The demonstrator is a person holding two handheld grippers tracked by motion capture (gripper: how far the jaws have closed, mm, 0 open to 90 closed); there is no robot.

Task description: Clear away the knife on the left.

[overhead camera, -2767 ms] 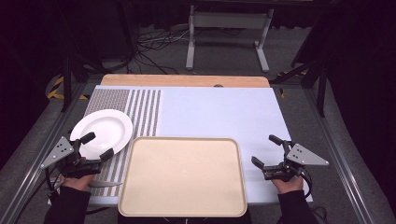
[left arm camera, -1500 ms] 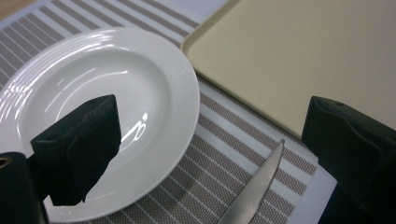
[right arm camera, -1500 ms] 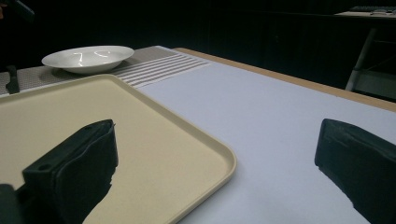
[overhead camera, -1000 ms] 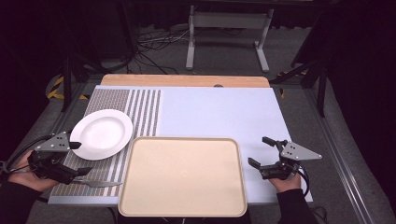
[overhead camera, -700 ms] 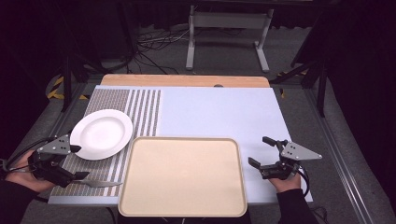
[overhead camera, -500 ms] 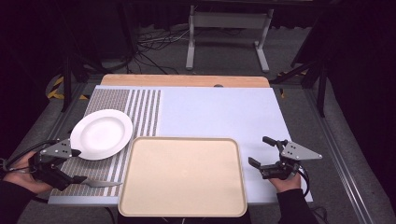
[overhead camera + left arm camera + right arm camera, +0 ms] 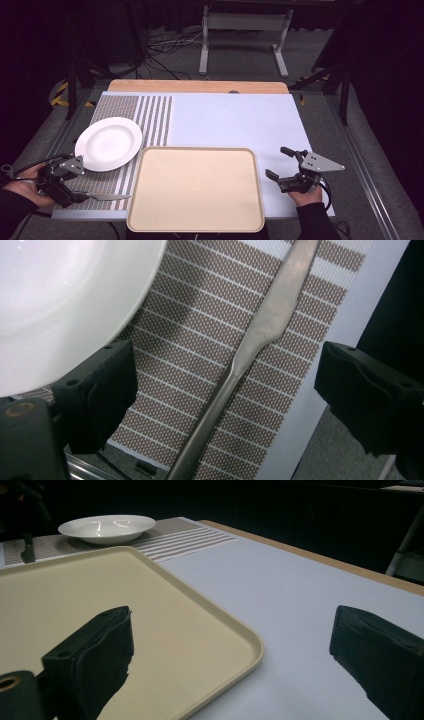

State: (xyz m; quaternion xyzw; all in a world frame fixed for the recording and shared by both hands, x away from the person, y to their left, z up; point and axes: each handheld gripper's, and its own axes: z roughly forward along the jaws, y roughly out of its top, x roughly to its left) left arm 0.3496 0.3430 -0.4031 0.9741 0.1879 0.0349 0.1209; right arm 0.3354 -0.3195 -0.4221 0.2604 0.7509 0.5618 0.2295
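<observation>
Left jaws: the left gripper (image 7: 225, 390) has its jaws wide apart, one on each side of the knife (image 7: 250, 345), and neither pad touches it. They hang just above the handle, looking nearly straight down at it.
Right jaws: the right gripper (image 7: 295, 172) is also spread wide, with nothing between the jaws. It sits low at the right edge of the tray (image 7: 150, 210), pointing across the table.
Step in hand: by the look of it, the approach for a pick-up of the knife. The left gripper is lined up over it and the grasp has not been made.
Next move: lower the jaws until the pads are level with the handle, then close across its narrow width. The knife lies flat on the cloth, so the pads need to get right down to the surface or they will slide over the top.
Knife: plain dull silver metal, a slim handle widening into a rounded blade. It lies on the brown striped mat (image 7: 150, 110) near the front left corner of the table, blade tip pointing toward the tray.
Around it: a white plate (image 7: 109, 143) sits just beside the knife on the same mat, apart from it. The tray is bare.
</observation>
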